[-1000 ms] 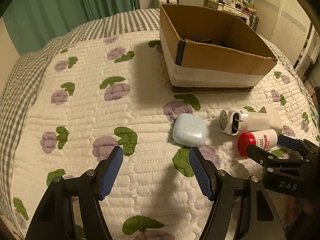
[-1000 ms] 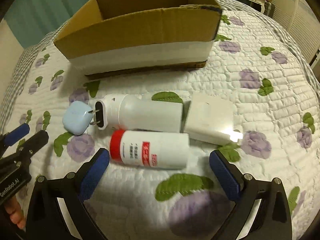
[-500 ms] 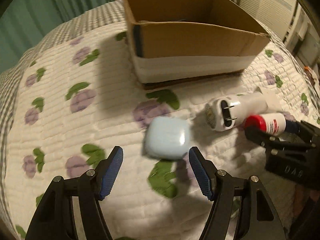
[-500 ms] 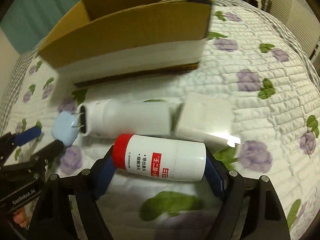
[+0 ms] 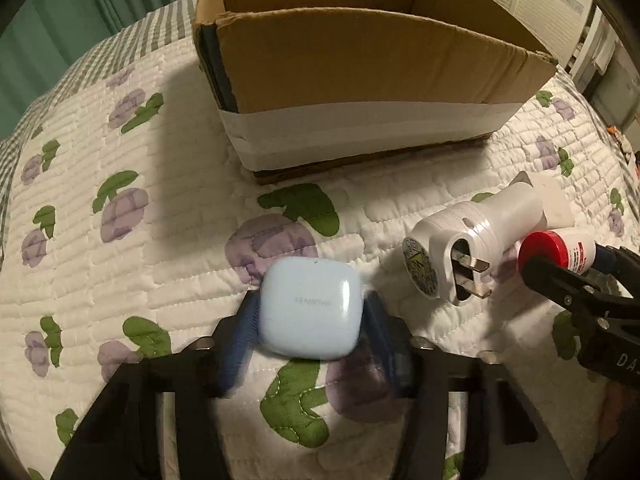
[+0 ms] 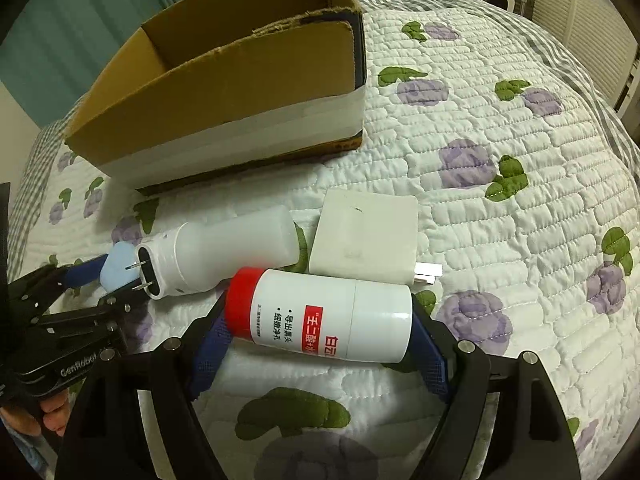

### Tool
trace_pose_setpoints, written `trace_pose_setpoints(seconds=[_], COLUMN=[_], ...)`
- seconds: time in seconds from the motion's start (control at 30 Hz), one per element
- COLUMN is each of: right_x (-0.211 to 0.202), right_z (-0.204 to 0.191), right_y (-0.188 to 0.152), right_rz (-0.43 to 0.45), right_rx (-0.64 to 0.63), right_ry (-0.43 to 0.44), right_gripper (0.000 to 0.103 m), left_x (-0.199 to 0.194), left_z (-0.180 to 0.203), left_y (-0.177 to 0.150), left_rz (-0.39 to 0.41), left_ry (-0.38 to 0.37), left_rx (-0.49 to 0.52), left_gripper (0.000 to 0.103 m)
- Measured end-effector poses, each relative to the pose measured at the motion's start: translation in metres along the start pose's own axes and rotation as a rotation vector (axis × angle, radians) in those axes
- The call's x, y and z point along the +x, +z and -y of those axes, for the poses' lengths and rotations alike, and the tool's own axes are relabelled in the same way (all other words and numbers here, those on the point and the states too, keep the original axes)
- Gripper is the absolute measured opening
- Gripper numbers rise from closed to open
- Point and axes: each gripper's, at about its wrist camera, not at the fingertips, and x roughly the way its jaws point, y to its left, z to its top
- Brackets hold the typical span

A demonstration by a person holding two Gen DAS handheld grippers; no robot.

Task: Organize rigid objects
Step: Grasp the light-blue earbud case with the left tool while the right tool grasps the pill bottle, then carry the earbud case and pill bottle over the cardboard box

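A light-blue earbud case (image 5: 312,308) lies on the quilt. My left gripper (image 5: 310,304) straddles it; its jaws are closing, and both blue pads touch the case's sides. A white bottle with a red cap (image 6: 320,316) lies crosswise in my right gripper (image 6: 320,320), which is shut on it, one pad on the cap and one on the base. A white cylindrical plug device (image 6: 224,252) lies just beyond the bottle, its two prongs toward the case. Behind it rests a flat white charger (image 6: 364,236). The open cardboard box (image 5: 360,64) stands beyond all of them.
Everything sits on a bed with a white quilt (image 5: 120,280) printed with purple flowers. Green curtains hang at the back left, furniture at the back right. A person's fingers (image 6: 48,416) hold the left gripper's handle. The two grippers work close together.
My left gripper moved forward and down over the blue case, and its jaws narrowed onto it. My right gripper closed on the red-capped bottle's ends and keeps its hold.
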Motion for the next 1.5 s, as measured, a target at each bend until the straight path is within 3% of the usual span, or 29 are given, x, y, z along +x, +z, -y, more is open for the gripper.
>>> trace_pose_setpoints(seconds=[0.13,0.37,0.93,1.17,1.5], right_x=[-0.008,-0.039,-0.167,-0.206,-0.209], right_z=[-0.001,0.002,-0.027,-0.037,-0.051], right_y=[0.001,-0.007,-0.004,0.028,0.097], right_rz=[-0.007,0.023,0.233,0.318,0.383], right_rx=[-0.011,-0.030,-0.162,-0.225,-0.263], right_ry=[-0.005,0.002,0.027,0.049,0.058], right_gripper=[0.080,0.080,0.080,0.080,0.080], left_x=[-0.010,-0.058,-0.191,-0.222,-0.214], left_z=[0.001,0.007,0.031,0.022,0.008], left_y=[-0.002,-0.017,-0.016,0.006,0.066], left_rz=[0.000,0.067,0.275,0.344,0.395], left_ry=[0.008,0.014,0.024,0.032,0.060], left_rx=[-0.001,-0.062,-0.090,-0.119,-0.115], left_gripper=[0.051,0.051,0.051,0.051,0.051])
